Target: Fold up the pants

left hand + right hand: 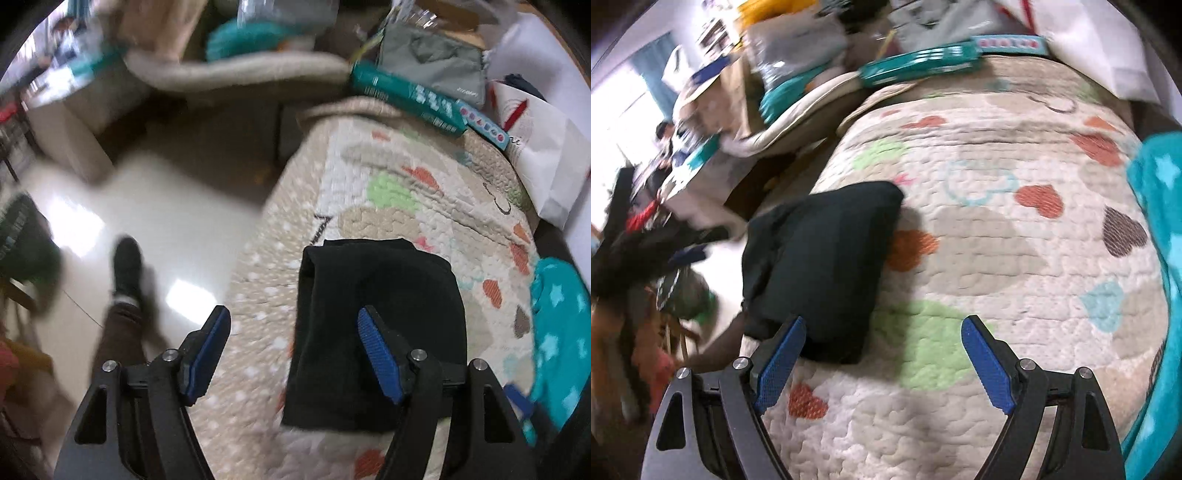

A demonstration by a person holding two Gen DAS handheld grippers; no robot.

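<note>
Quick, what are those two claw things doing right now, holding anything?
Left gripper: open, holding nothing, above the folded black pants.
Right gripper: open, holding nothing.

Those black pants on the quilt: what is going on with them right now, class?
A person holding a gripper in each hand is folding pants. The black pants already lie as a compact folded bundle near the edge of the heart-patterned quilt. The left gripper and the right gripper both hover above with jaws open and nothing between them, so the pants are let go. A teal starred blanket lies at the quilt's side.
</note>
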